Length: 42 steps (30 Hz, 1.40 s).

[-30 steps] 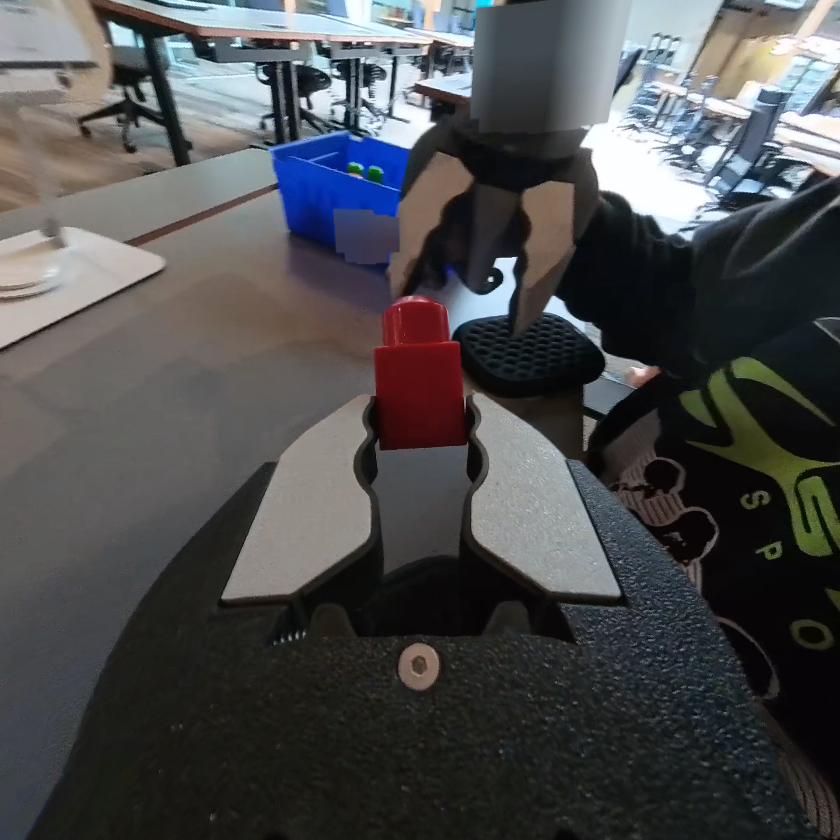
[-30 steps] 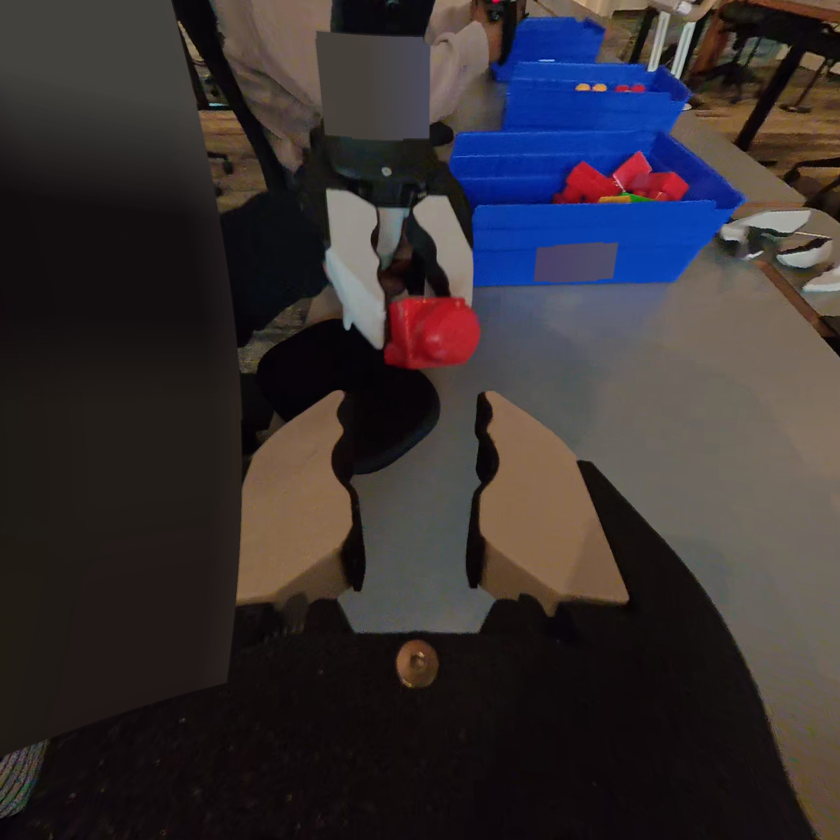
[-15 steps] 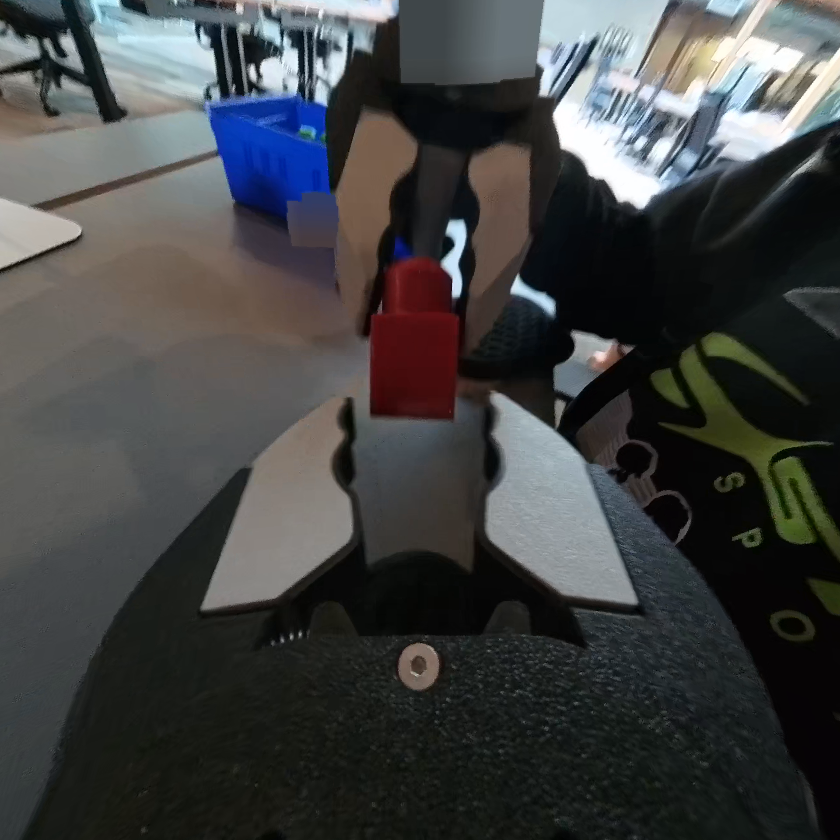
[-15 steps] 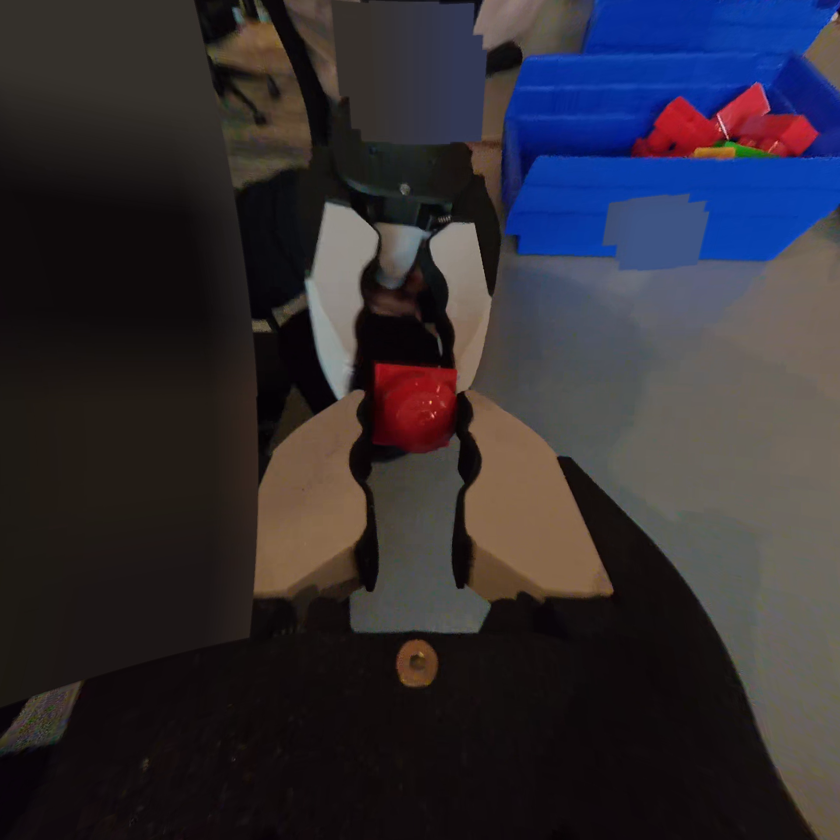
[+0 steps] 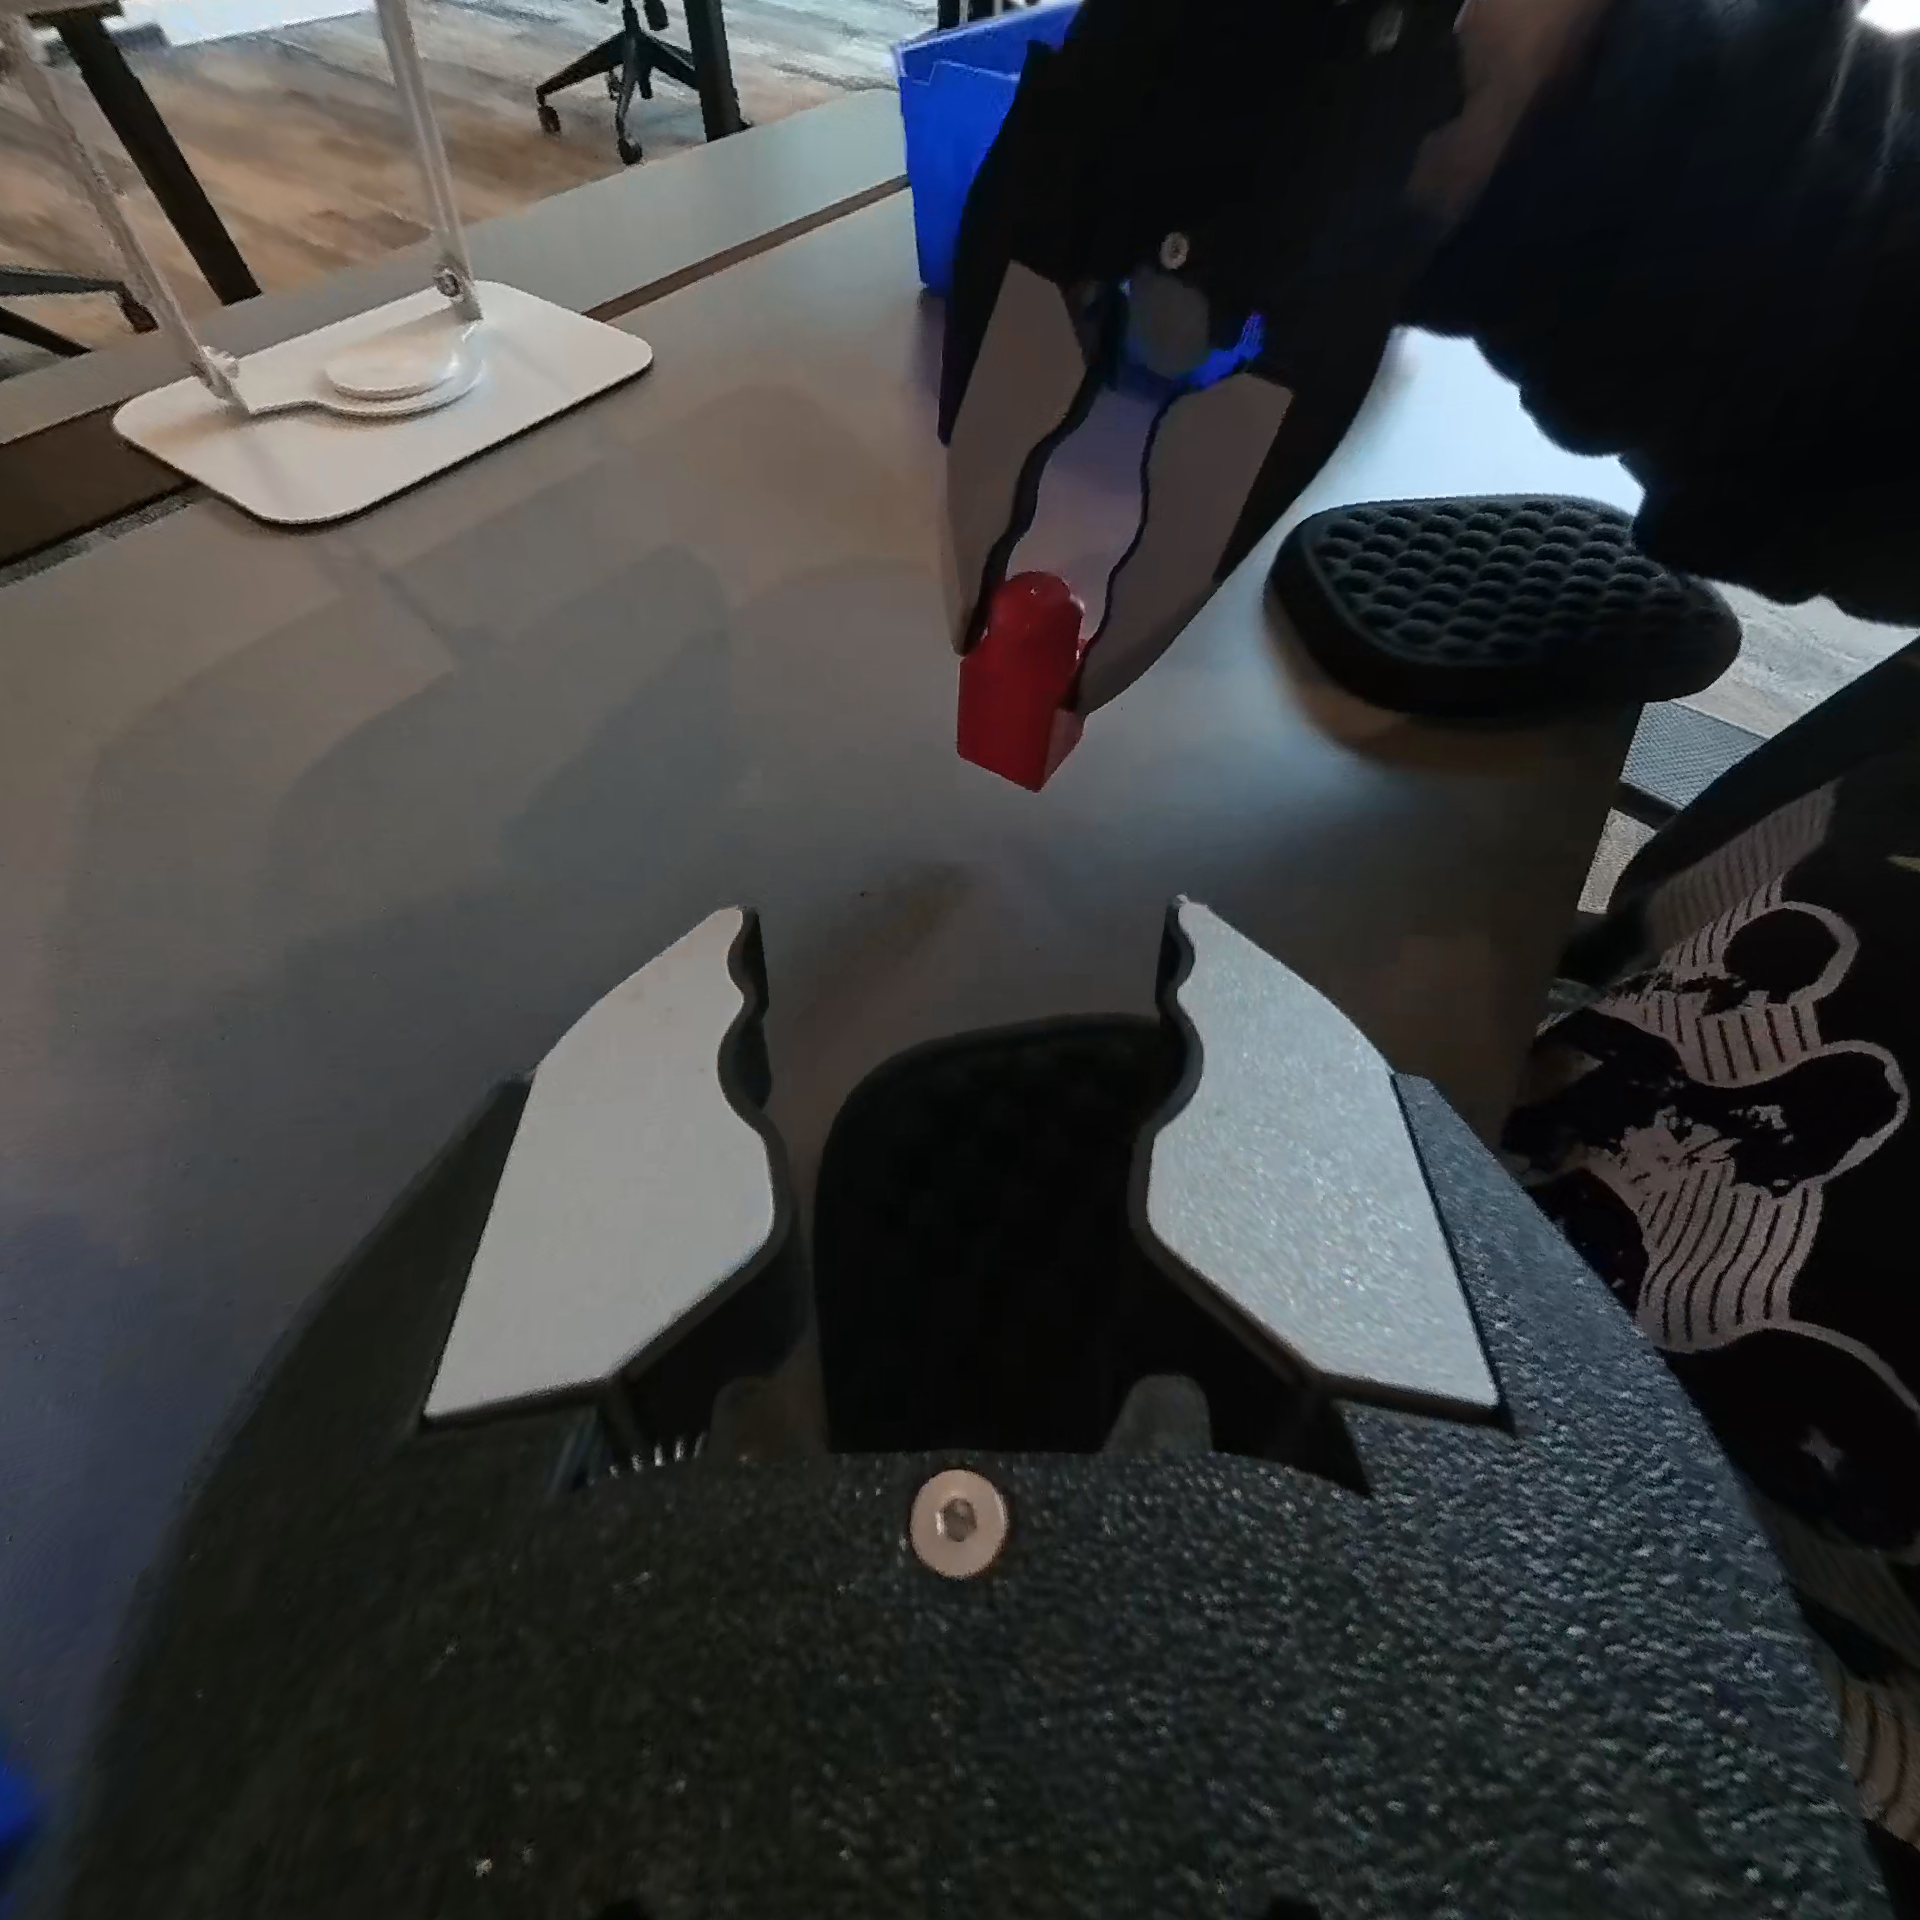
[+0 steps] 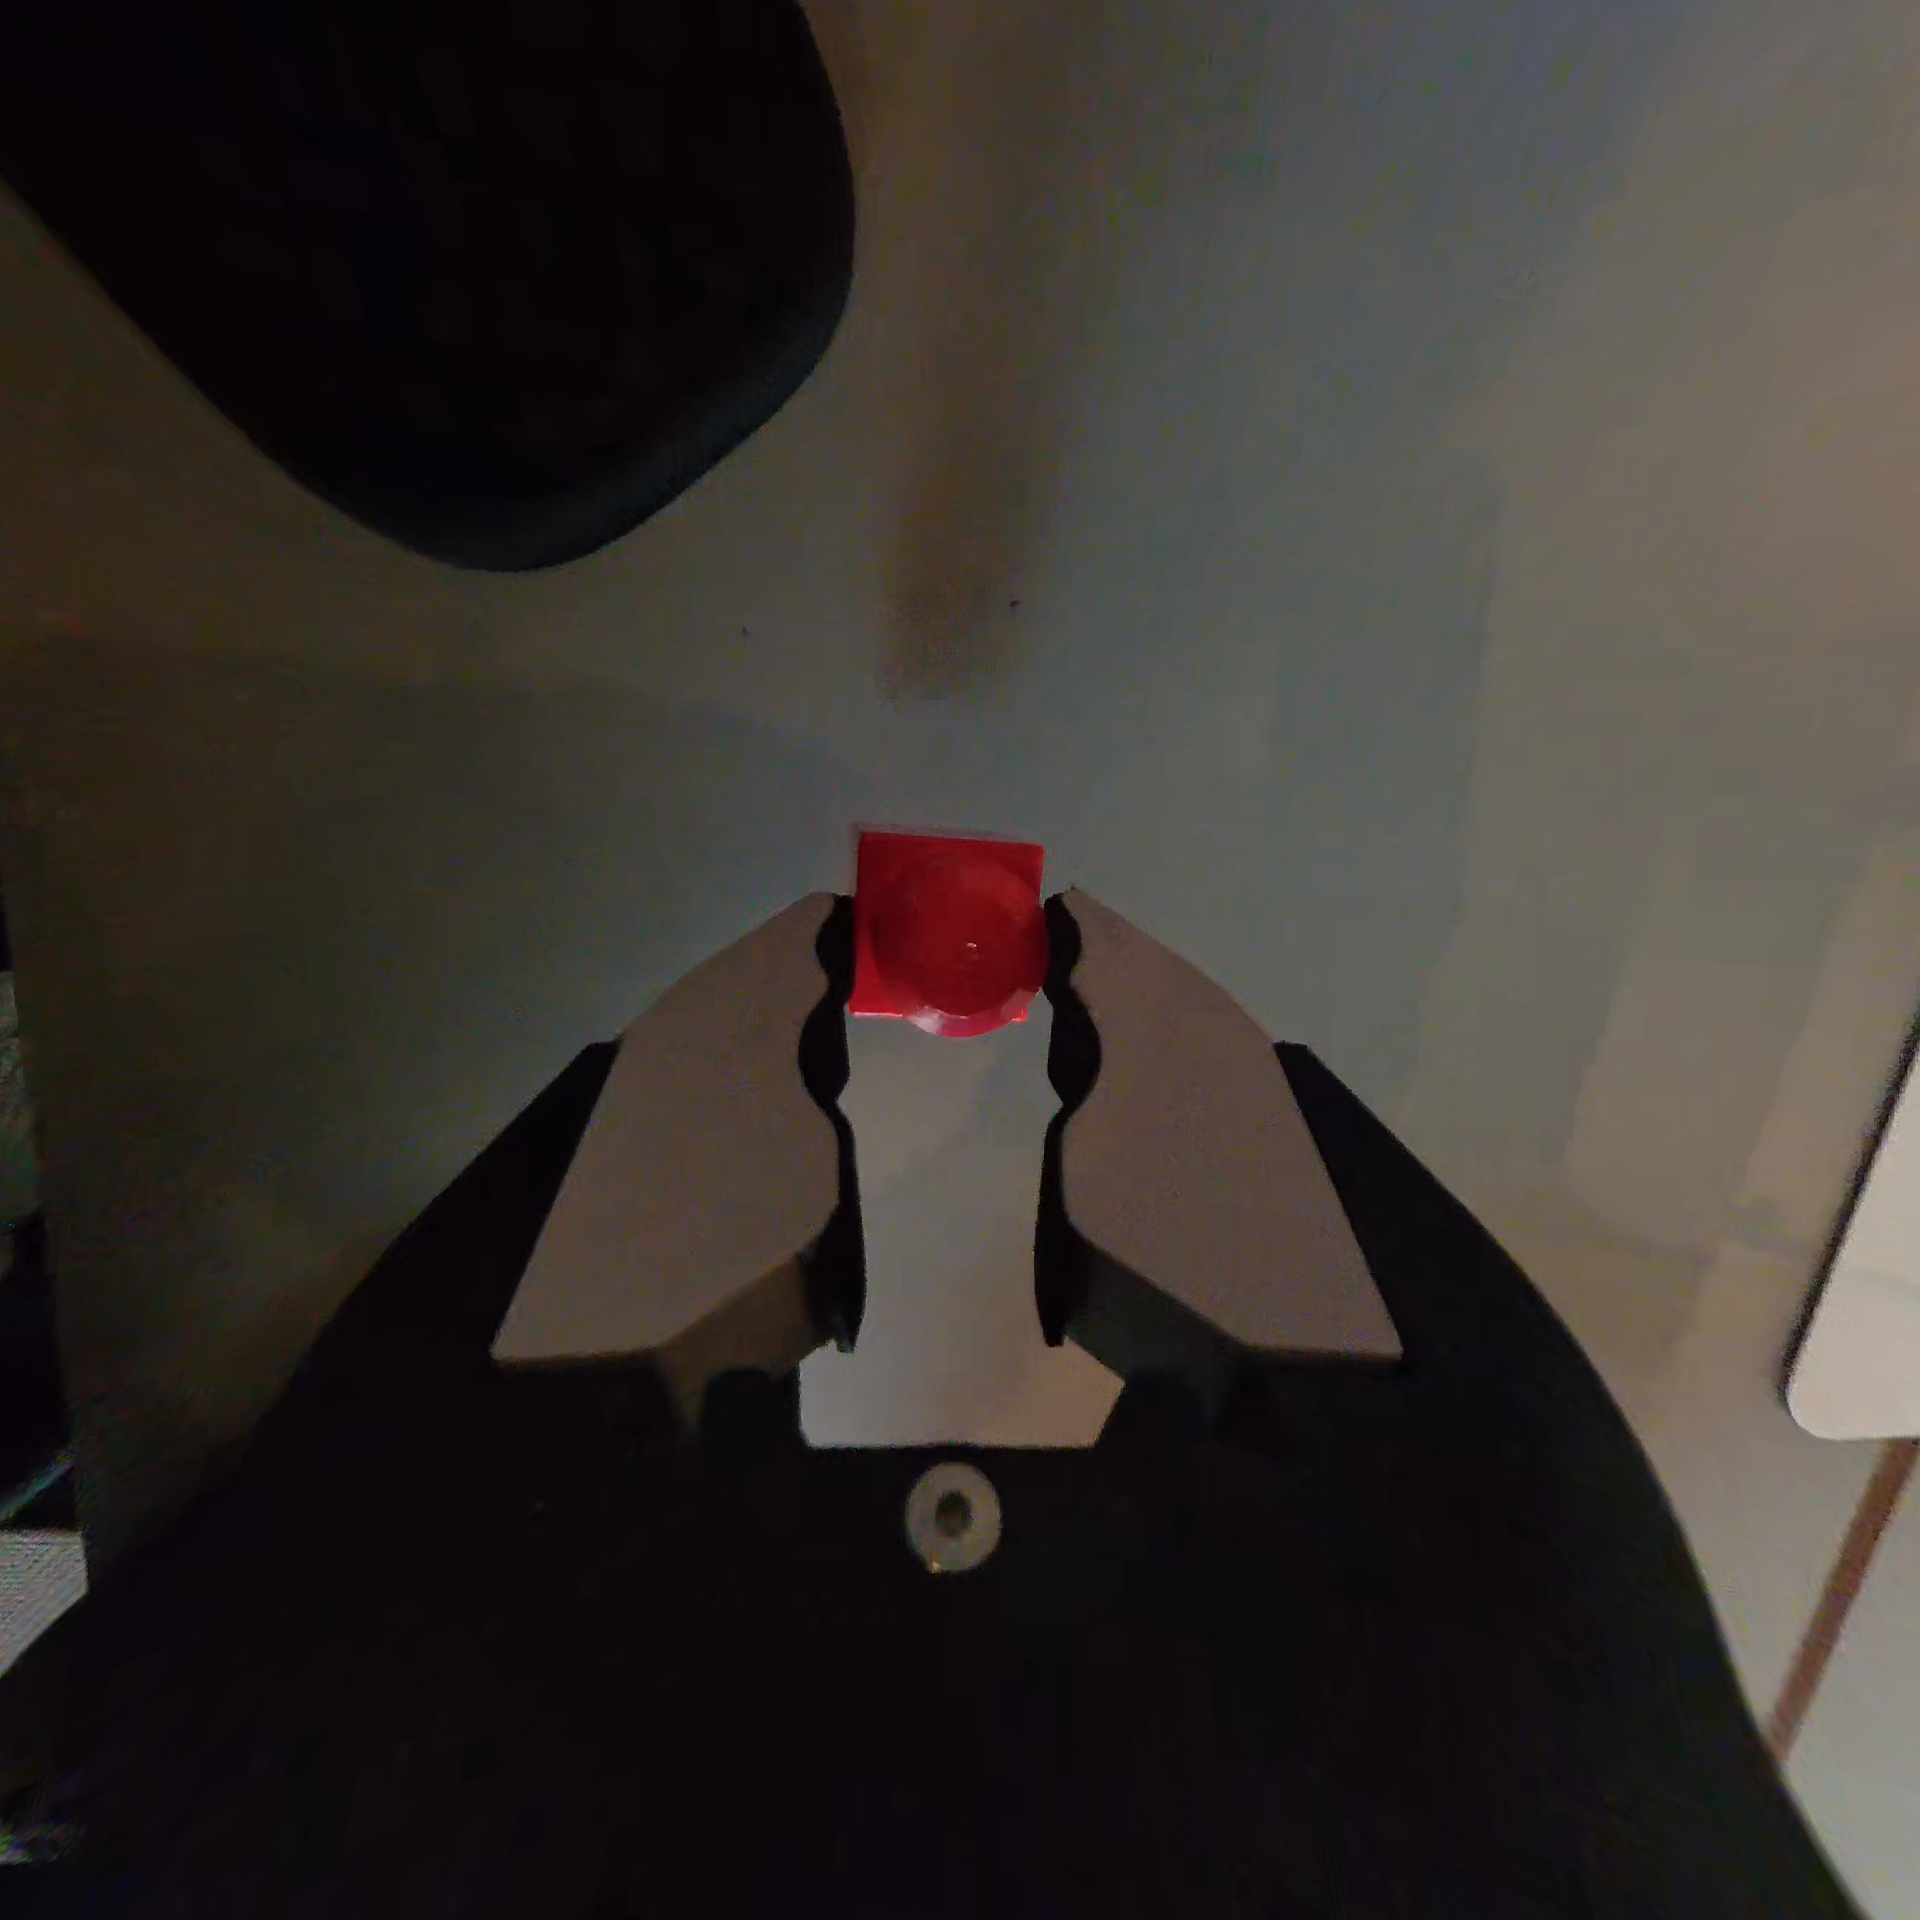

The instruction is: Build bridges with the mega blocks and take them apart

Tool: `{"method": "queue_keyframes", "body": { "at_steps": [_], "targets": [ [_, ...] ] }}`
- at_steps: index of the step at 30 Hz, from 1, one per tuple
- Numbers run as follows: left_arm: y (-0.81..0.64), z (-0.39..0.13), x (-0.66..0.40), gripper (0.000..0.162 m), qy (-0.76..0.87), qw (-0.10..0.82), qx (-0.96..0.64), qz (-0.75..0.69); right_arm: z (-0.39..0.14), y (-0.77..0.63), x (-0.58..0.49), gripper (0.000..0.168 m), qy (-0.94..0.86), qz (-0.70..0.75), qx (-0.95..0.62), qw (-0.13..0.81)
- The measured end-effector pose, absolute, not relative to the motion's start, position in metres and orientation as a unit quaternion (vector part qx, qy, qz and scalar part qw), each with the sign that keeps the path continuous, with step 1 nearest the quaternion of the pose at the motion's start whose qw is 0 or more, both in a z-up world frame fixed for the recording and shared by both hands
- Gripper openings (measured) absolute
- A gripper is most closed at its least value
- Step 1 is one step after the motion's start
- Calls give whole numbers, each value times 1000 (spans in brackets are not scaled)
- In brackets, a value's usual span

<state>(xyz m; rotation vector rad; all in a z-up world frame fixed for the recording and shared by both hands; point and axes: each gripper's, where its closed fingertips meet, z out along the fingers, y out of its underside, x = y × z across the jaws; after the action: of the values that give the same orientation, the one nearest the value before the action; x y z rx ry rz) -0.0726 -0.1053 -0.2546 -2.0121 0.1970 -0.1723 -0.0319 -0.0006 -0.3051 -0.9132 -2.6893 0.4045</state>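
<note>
Red mega block [image 6: 948, 935] sat pinched stud-up between the right claw [image 6: 951, 940] tips, pointing down over the grey tabletop [image 5: 416, 727]; its base was hidden. Left claw [image 5: 961, 966] gaped empty, nearer.

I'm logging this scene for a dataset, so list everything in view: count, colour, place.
block: 1, red, between the right gripper's fingertips above the table
table: 1, dark grey, under everything
bin: 1, blue, far side of table, behind right gripper
stand: 1, white flat base with struts, far left on table
armrest: 1, black perforated pad, off the table's right edge
office chair: 1, black, on floor beyond
left gripper: 1, black with grey fingers, open, empty
right gripper: 1, same, shut on block
</note>
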Motion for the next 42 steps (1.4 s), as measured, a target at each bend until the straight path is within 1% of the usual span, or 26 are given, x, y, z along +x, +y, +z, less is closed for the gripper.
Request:
{"method": "queue_keyframes", "body": {
  "at_steps": [10, 20, 23, 25, 28, 33, 37, 42],
  "targets": [
    [-116, -253, -85, 71, 65, 537, -839, -58, -325, 9, -30, 35, -925, 139, -334, 116],
    [-121, -249, -96, 71, 56, 539, -839, -41, -329, 10, -28, 35, -931, 142, -318, 107],
    [-123, -246, -98, 71, 55, 541, -838, -37, -330, 10, -29, 38, -933, 144, -313, 105],
    [-126, -244, -100, 70, 55, 541, -839, -30, -329, 11, -29, 44, -935, 141, -306, 107],
    [-134, -238, -110, 70, 48, 541, -839, -10, -321, 11, -30, 48, -934, 151, -303, 114],
    [-165, -218, -153, 70, -11, 541, -840, 42, -292, 13, -30, 50, -911, 213, -320, 147],
    [-195, -209, -193, 66, -51, 520, -847, 100, -273, 27, -23, 50, -887, 239, -350, 183],
    [-225, -203, -243, 64, -68, 477, -865, 143, -261, 47, -10, 50, -865, 246, -380, 215]
  ]
}}
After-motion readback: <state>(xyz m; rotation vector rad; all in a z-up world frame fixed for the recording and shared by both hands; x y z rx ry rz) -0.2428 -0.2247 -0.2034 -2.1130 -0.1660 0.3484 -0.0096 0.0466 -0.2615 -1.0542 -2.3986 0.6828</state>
